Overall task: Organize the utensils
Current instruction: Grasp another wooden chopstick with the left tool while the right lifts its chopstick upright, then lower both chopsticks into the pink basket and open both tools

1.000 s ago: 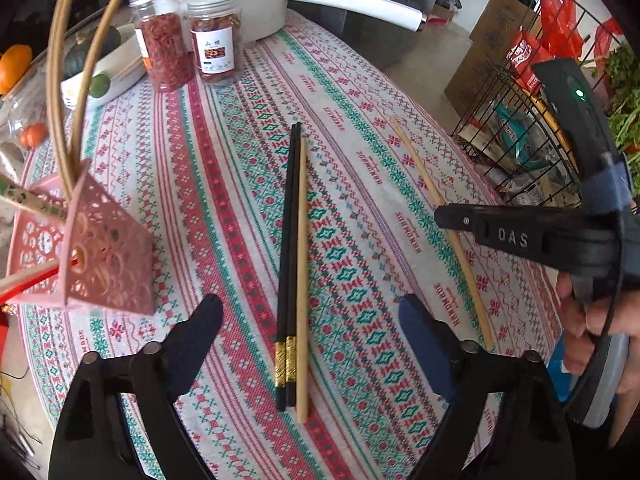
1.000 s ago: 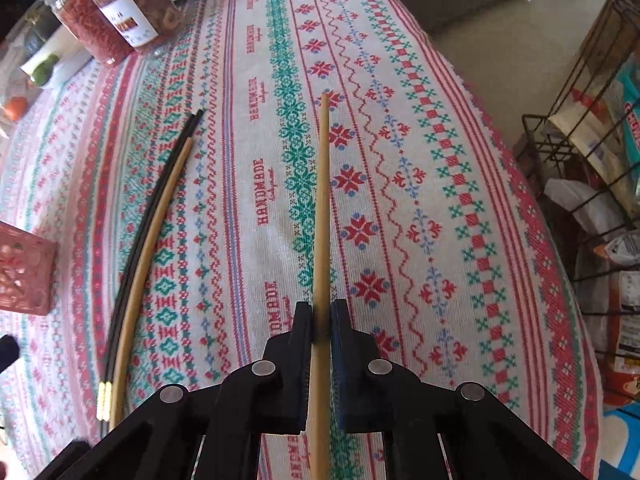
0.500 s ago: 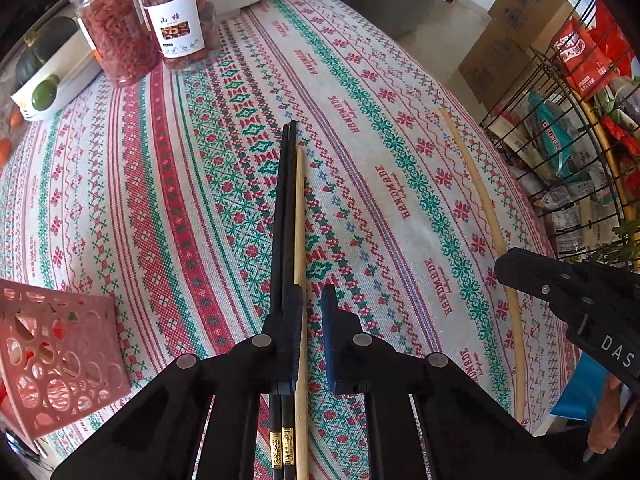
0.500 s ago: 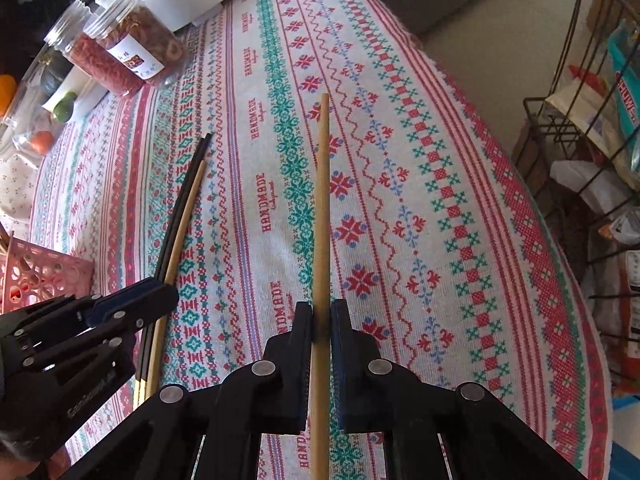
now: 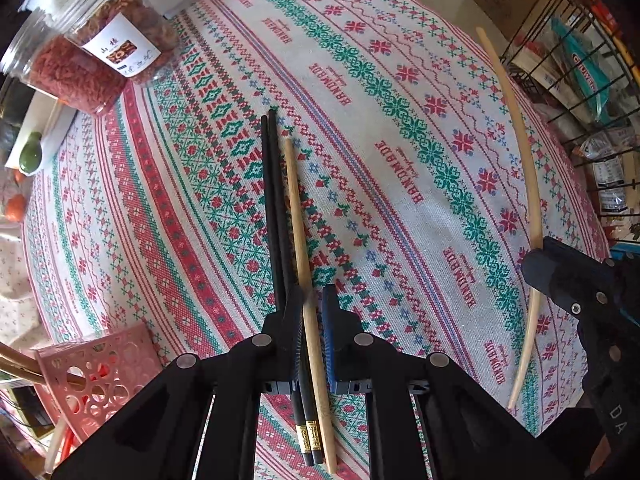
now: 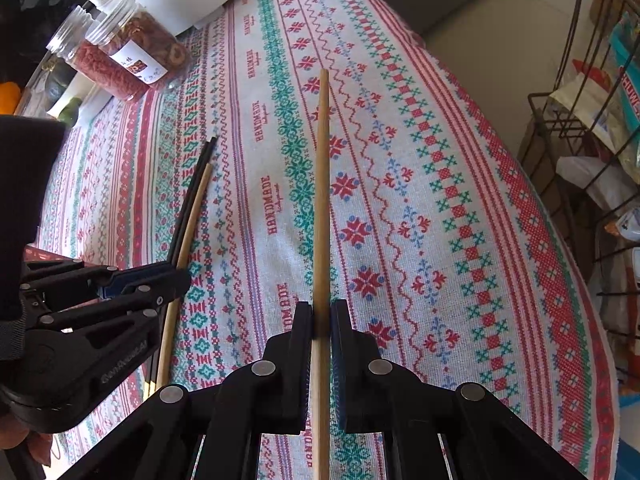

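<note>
Two black chopsticks (image 5: 271,208) and a wooden chopstick (image 5: 298,224) lie side by side on the patterned tablecloth (image 5: 400,128). My left gripper (image 5: 311,300) is shut on the wooden chopstick, with the black pair just under its left finger. My right gripper (image 6: 321,312) is shut on a second wooden chopstick (image 6: 322,184), which points away over the cloth. That chopstick (image 5: 520,168) and the right gripper also show at the right of the left wrist view. The left gripper (image 6: 176,276) shows at the left of the right wrist view.
A pink perforated basket (image 5: 100,364) holding utensils stands at the near left. Two jars of red dried food (image 5: 100,64) stand at the far left by a white pot. A wire rack (image 6: 592,92) with packets stands off the table's right edge.
My left gripper dropped to the chopsticks and closed on the wooden one. My right gripper stays shut on its chopstick, which has lifted slightly.
</note>
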Demonstrator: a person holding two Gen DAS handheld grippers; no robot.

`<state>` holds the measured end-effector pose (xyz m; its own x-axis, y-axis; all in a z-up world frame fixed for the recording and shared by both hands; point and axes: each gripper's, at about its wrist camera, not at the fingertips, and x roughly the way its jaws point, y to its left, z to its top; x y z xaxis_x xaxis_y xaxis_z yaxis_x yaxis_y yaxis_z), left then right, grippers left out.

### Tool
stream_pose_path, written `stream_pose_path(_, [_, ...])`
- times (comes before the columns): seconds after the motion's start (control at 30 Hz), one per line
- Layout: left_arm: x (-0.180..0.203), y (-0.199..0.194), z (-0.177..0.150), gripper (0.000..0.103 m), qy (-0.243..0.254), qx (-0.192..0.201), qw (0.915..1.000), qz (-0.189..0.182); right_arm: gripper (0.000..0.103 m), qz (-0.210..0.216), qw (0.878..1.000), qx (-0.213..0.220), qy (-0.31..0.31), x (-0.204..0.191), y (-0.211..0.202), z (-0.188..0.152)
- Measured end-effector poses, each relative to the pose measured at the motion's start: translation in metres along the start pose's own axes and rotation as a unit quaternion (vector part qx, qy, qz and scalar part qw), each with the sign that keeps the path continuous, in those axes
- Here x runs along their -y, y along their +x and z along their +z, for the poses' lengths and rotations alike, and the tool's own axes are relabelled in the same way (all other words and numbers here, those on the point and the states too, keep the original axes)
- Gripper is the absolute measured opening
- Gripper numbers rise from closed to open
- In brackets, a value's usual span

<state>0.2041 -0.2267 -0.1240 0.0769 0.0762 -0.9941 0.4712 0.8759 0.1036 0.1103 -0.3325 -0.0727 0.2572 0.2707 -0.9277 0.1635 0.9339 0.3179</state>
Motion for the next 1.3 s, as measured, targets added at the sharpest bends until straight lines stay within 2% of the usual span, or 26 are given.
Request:
stream_pose_path(0.07, [0.003,0.007,0.001,0.01,0.001,-0.017,0.9998,-0.009,0.008,0.0,1.0,0.001,0.0,0.001,0.0,0.0])
stream_pose_path(0.1, [0.004,0.005,0.002,0.009,0.0,-0.003,0.9999,-0.012,0.008,0.0,1.0,0.002,0.0,0.001,0.0,0.0])
stream_pose_path(0.27, [0.0,0.002,-0.003,0.007,0.0,0.02,0.9995,-0.024,0.008,0.004,1.0,0.01,-0.001,-0.001,-0.004,0.0])
stream_pose_path(0.37, [-0.012,-0.005,-0.033,0.007,-0.011,0.06,0.9973,-0.041,0.008,0.009,1.0,0.023,-0.005,-0.005,-0.009,-0.001])
stream_pose_path(0.5, [-0.025,-0.036,-0.066,0.007,-0.018,0.12,0.9909,-0.058,0.007,0.029,0.998,0.048,-0.006,-0.01,-0.022,-0.003])
stream_pose_path(0.67, [-0.033,-0.092,-0.115,0.007,-0.016,0.213,0.9745,-0.07,0.008,0.052,0.994,0.089,-0.019,-0.026,-0.046,-0.014])
stream_pose_path(0.8, [-0.049,-0.135,-0.153,0.007,-0.024,0.296,0.9523,-0.07,0.008,0.075,0.988,0.129,-0.038,-0.044,-0.072,-0.028])
stream_pose_path(0.9, [-0.061,-0.167,-0.185,0.007,-0.035,0.357,0.9309,-0.07,0.008,0.086,0.981,0.16,-0.064,-0.065,-0.092,-0.036])
stream_pose_path(1.0, [-0.078,-0.194,-0.212,0.007,-0.045,0.418,0.905,-0.063,0.007,0.097,0.971,0.201,-0.089,-0.084,-0.113,-0.043])
stream_pose_path(1.07, [-0.088,-0.209,-0.232,0.007,-0.059,0.461,0.8836,-0.056,0.007,0.111,0.962,0.229,-0.099,-0.095,-0.124,-0.047])
stream_pose_path(1.2, [-0.11,-0.233,-0.249,0.007,-0.086,0.522,0.8478,-0.03,0.007,0.136,0.946,0.274,-0.108,-0.115,-0.138,-0.051])
stream_pose_path(1.3, [-0.129,-0.232,-0.256,0.007,-0.109,0.544,0.832,-0.017,0.007,0.143,0.936,0.3,-0.113,-0.131,-0.141,-0.05])
